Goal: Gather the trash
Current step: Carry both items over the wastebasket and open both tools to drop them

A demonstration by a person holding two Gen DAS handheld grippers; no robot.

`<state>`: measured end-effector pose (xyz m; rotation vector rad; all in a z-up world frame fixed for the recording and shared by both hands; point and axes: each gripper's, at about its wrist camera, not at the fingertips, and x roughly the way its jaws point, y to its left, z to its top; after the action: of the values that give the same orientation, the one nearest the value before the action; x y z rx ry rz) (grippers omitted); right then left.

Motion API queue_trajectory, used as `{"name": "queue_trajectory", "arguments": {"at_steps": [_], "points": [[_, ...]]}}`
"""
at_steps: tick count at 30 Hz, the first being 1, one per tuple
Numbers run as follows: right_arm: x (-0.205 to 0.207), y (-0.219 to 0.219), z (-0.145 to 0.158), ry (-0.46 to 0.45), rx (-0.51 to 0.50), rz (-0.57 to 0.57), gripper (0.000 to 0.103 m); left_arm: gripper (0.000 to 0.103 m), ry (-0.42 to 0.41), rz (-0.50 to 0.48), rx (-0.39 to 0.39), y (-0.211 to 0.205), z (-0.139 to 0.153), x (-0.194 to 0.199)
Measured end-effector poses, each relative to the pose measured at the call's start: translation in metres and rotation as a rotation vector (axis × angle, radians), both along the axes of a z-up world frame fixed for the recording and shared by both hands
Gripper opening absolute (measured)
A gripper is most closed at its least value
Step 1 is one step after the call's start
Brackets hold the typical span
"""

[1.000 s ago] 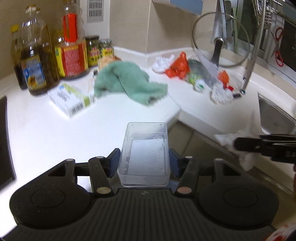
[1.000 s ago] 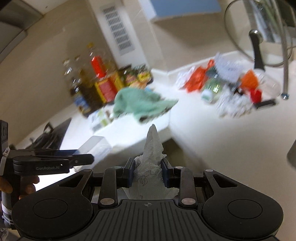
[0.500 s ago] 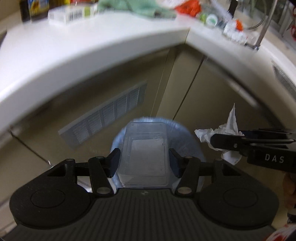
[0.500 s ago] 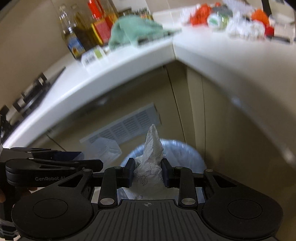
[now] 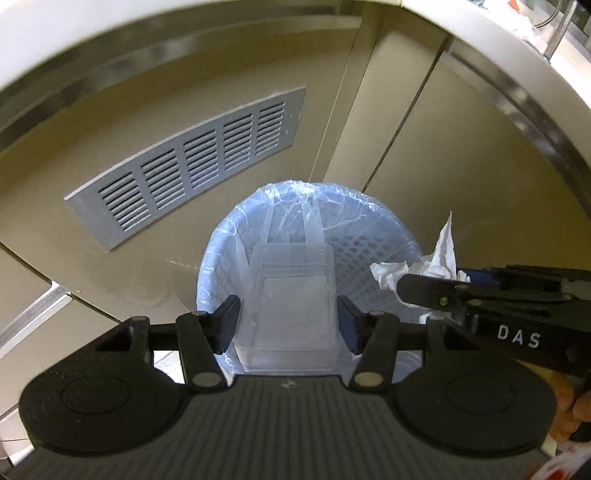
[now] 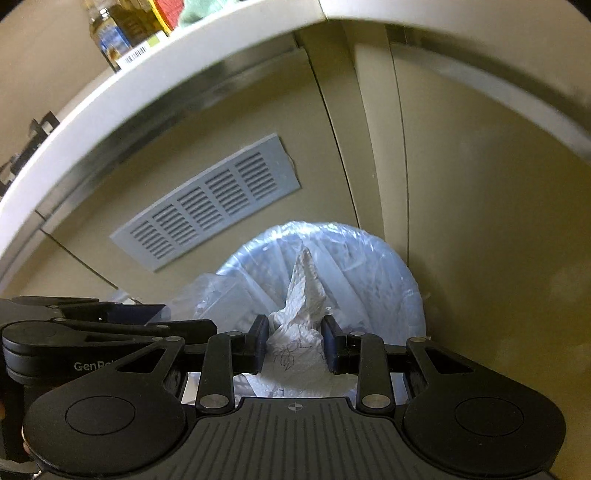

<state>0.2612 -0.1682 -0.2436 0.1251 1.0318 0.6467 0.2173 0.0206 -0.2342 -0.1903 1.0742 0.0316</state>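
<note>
My left gripper (image 5: 288, 317) is shut on a clear plastic box (image 5: 291, 306), held right over the blue bin (image 5: 373, 229) lined with a clear bag. In the right wrist view my right gripper (image 6: 293, 341) is shut on a crumpled white tissue (image 6: 301, 314), also above the bin (image 6: 369, 266). The tissue (image 5: 439, 258) and the right gripper (image 5: 432, 291) show at the right of the left wrist view, over the bin's right rim. The left gripper (image 6: 166, 325) and the clear box (image 6: 218, 295) appear at the left of the right wrist view.
The bin stands on the floor against beige cabinet doors (image 5: 461, 155) with a grey vent grille (image 5: 192, 162). The white counter edge (image 6: 147, 81) curves overhead, with bottles (image 6: 110, 33) on it. A hand (image 5: 569, 413) holds the right gripper.
Both grippers have come down from counter height to just over the bin, still holding the box and the tissue. The counter has slid to the top of both views.
</note>
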Motion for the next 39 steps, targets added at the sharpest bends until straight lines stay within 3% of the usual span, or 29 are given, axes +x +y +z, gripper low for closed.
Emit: {"name": "queue_trajectory", "arguments": {"at_steps": [9, 16, 37, 39], "points": [[0.013, 0.006, -0.036, 0.034, -0.036, -0.019, 0.031, 0.053, 0.059, 0.012, 0.009, -0.002, -0.038, 0.02], [0.022, 0.002, -0.048, 0.046, -0.046, -0.046, 0.031, 0.053, 0.093, 0.012, 0.018, -0.003, -0.058, 0.032], [0.03, 0.008, -0.056, 0.064, -0.026, -0.03, 0.032, 0.055, 0.045, -0.012, 0.017, 0.013, -0.037, 0.024], [0.03, 0.009, -0.054, 0.054, -0.027, -0.04, 0.045, 0.055, 0.041, -0.013, 0.019, 0.014, -0.036, 0.023]]}}
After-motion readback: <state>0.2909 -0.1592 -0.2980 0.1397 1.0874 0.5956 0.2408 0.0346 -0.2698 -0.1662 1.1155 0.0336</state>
